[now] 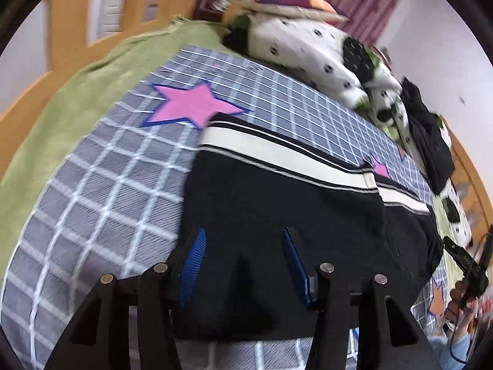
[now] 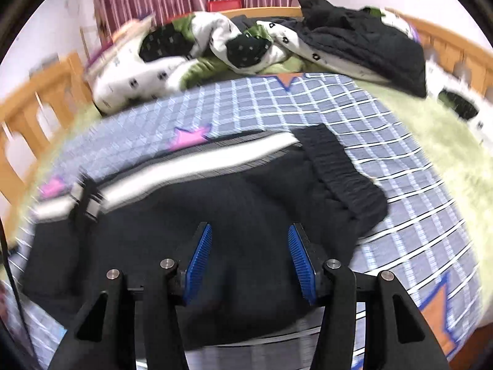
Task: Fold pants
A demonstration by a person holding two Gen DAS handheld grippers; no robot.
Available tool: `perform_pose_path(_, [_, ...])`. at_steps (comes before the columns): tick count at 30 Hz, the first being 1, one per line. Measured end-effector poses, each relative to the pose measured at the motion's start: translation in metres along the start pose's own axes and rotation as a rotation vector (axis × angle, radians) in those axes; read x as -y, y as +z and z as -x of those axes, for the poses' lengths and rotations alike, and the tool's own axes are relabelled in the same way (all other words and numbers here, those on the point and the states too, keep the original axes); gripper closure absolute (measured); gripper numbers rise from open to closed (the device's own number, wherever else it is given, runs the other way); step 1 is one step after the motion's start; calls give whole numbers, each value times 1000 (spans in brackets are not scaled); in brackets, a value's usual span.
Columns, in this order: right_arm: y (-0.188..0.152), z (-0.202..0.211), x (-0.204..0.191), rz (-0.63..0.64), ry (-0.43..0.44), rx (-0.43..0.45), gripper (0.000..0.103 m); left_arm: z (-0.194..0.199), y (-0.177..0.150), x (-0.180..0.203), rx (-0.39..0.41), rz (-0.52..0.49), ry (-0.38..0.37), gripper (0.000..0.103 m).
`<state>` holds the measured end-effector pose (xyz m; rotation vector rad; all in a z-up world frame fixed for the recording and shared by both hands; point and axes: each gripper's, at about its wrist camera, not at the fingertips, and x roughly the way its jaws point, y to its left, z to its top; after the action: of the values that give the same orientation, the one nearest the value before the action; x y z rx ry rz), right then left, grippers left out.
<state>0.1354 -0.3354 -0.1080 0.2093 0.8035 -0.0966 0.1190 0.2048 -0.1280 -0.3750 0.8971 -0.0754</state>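
Black pants [image 1: 277,209] with a cream side stripe lie folded lengthwise on a grey checked sheet [image 1: 101,191]. My left gripper [image 1: 245,234] is open, just above the leg end of the pants, holding nothing. In the right wrist view the pants [image 2: 191,234] show their ribbed waistband [image 2: 342,178] at the right. My right gripper [image 2: 249,231] is open above the black cloth near the waist, empty. The other gripper and the hand holding it [image 1: 465,280] show at the right edge of the left wrist view.
A white dotted quilt [image 1: 308,49] and a pillow [image 1: 286,3] are piled at the bed's far side. A black jacket [image 2: 366,40] lies on the pile. A green blanket [image 1: 71,98] lies under the sheet. A wooden bed rail [image 2: 37,104] runs round the bed.
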Motion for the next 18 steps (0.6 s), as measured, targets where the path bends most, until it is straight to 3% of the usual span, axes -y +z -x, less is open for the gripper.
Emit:
perform_pose_path(4, [-8,10,-16,6,52,27,52,7,-22,-23,-28,62,-16,54])
perform_pose_path(8, [-32,12,-25,25,53,-37,52,-1,-54,-42,-70,144,-79,54])
perform_pose_path(11, [-34,23,-35,36,63,-48,52,-9,-70,-57,-49,242,-124,54])
perform_pose_path(14, [-34,50,-49,72,97,34,49,-17,-69,-61,-44,277,-158,53])
perform_pose_path(16, [-36,57,-59,109,71,79,46,-23,-67,-58,-48,268,-158,53])
perform_pose_path(18, [-36,56,-67,124,86,70,46,-26,-65,-53,-42,255,-131,53])
